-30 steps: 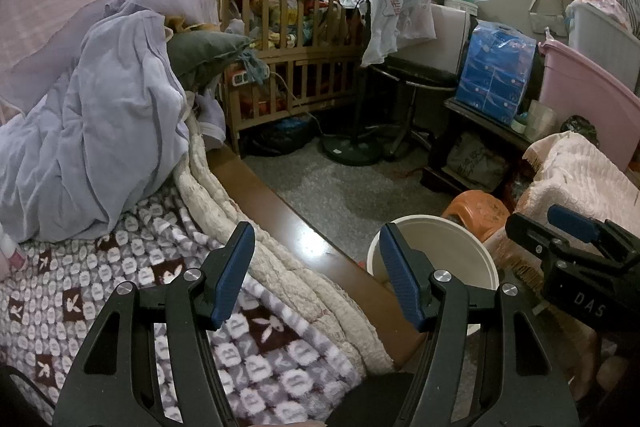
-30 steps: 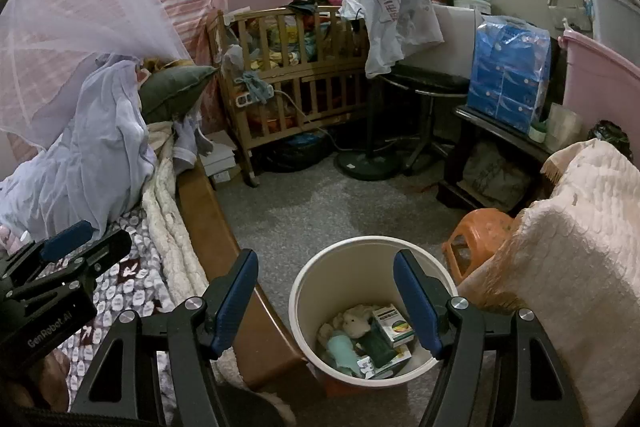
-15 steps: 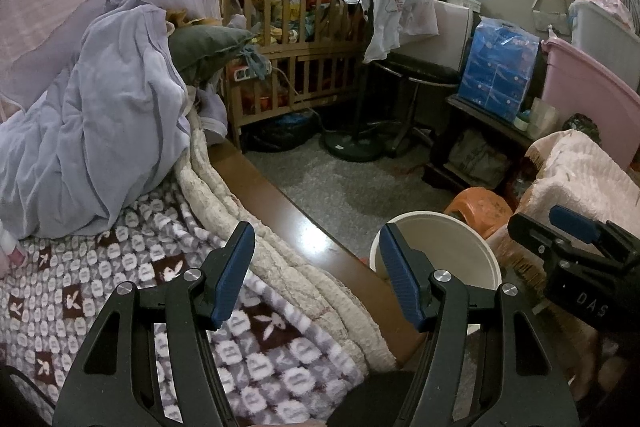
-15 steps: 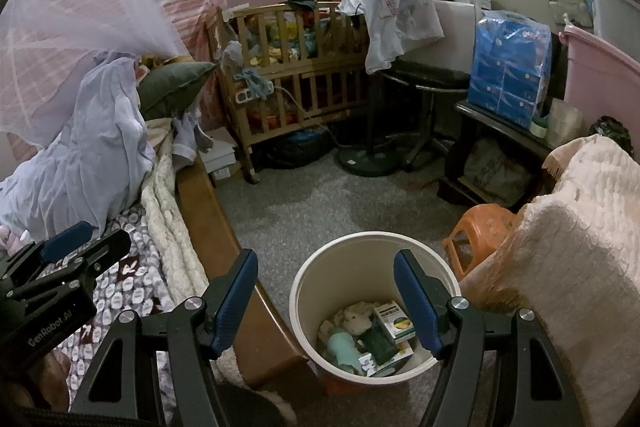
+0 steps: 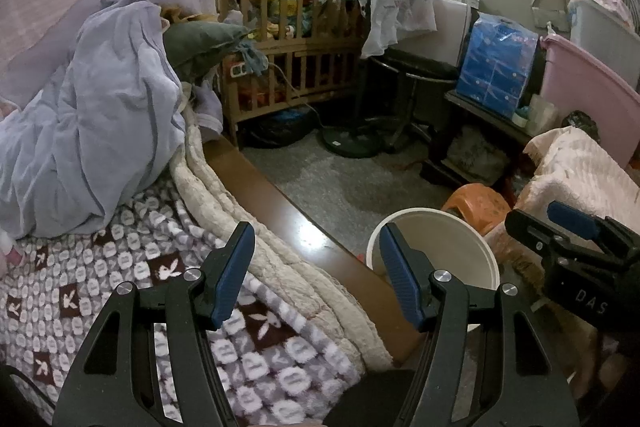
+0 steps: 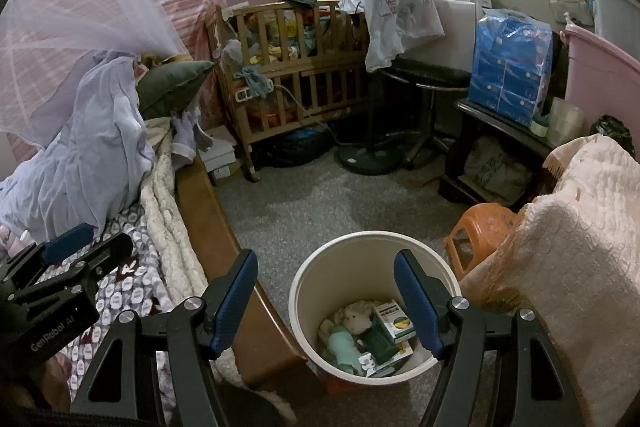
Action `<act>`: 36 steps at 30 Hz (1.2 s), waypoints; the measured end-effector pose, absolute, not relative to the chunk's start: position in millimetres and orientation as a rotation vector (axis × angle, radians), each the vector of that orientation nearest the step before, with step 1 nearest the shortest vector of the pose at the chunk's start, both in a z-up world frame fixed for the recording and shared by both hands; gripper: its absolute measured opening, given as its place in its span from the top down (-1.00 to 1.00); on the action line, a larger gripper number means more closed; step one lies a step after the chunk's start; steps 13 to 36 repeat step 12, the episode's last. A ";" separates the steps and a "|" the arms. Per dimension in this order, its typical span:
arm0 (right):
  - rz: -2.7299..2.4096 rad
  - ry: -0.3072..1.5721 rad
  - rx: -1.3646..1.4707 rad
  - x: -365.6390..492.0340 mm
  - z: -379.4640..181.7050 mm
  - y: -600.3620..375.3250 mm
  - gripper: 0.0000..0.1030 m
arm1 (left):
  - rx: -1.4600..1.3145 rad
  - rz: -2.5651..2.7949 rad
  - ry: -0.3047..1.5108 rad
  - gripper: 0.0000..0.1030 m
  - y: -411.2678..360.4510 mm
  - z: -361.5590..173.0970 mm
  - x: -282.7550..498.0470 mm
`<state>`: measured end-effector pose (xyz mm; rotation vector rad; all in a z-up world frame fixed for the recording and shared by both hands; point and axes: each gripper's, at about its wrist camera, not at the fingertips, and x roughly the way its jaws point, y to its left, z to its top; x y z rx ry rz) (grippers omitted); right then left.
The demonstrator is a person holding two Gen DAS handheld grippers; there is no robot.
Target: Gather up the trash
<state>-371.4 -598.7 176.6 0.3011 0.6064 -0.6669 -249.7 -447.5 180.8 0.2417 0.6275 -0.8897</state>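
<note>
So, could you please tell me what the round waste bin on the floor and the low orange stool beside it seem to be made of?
The waste bin looks like smooth cream plastic: a thin, even moulded rim and plain seamless wall with a dull sheen. The orange stool also looks like moulded plastic, with uniform colour through top and legs and rounded one-piece corners; its top seems slightly scuffed, though the dim light leaves that uncertain.

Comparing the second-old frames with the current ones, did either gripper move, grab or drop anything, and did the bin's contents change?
Nothing visibly changed. The left gripper and right gripper hold the same poses, jaws open and empty. The bin sits in the same spot beside the bed, with the same trash at its bottom.
</note>
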 end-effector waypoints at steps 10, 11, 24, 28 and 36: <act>-0.651 0.628 0.290 -364.2 176.6 -598.0 -0.33 | 0.228 -0.883 0.637 -0.24 -440.9 178.4 -238.2; -0.647 0.632 0.282 -360.6 177.0 -596.9 -0.34 | 0.219 -0.877 0.641 -0.24 -435.9 178.4 -234.7; -0.639 0.637 0.273 -356.3 177.3 -593.6 -0.34 | 0.216 -0.869 0.643 -0.24 -432.6 178.5 -230.7; -0.639 0.637 0.273 -356.3 177.3 -593.6 -0.34 | 0.216 -0.869 0.643 -0.24 -432.6 178.5 -230.7; -0.639 0.637 0.273 -356.3 177.3 -593.6 -0.34 | 0.216 -0.869 0.643 -0.24 -432.6 178.5 -230.7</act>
